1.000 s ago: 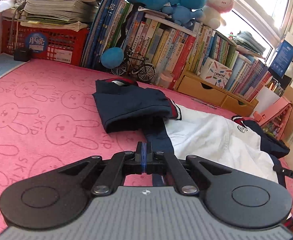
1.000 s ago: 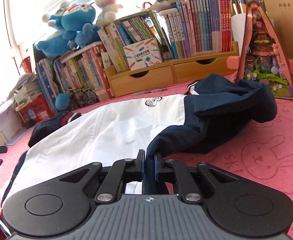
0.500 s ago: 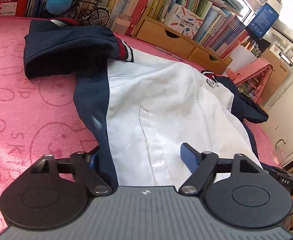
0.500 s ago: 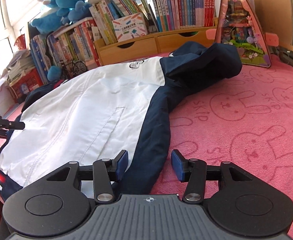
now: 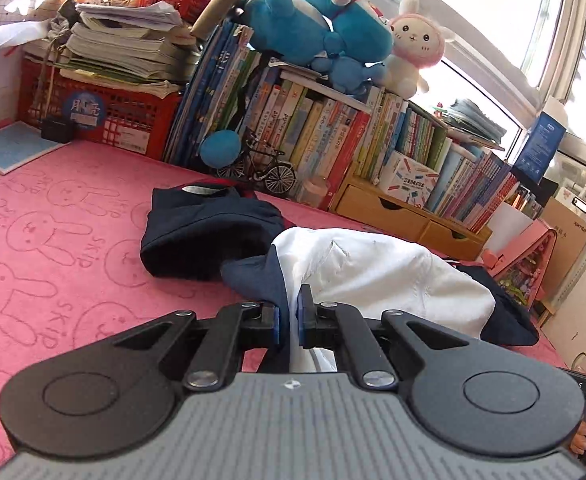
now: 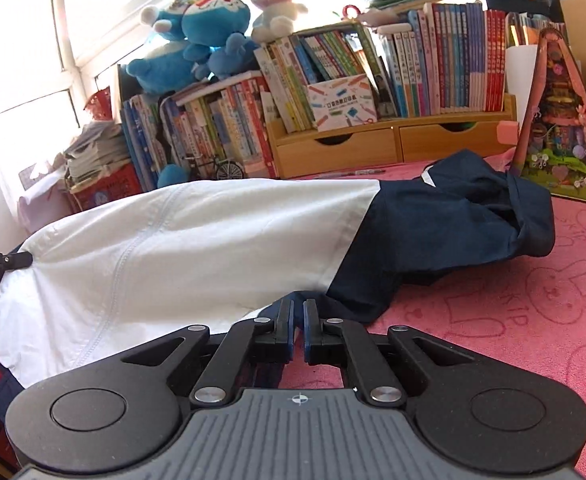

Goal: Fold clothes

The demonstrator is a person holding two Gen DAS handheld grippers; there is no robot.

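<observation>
A white and navy jacket [image 5: 373, 272] lies on the pink bunny-print cover [image 5: 53, 248]. Its left sleeve [image 5: 205, 236] is folded in as a navy bundle. My left gripper [image 5: 289, 304] is closing, and its pads pinch the jacket's near edge where navy meets white. That edge is lifted, so the white body bulges up. In the right wrist view the white body [image 6: 197, 240] billows and the navy right sleeve [image 6: 473, 220] lies crumpled. My right gripper [image 6: 298, 308] is closing on the navy edge of the jacket. The left gripper's tip [image 6: 1, 262] shows at the far left.
Books fill a shelf over wooden drawers [image 5: 405, 212] along the back, with blue and pink plush toys [image 5: 325, 32] on top. A red basket [image 5: 101, 116] holds stacked papers. A toy bicycle [image 5: 265, 164] and a pink model house [image 6: 561, 120] stand near the jacket.
Both grippers opened over the jacket's near edge, then shut on it. The edge has come up off the cover and the white body now bulges.
</observation>
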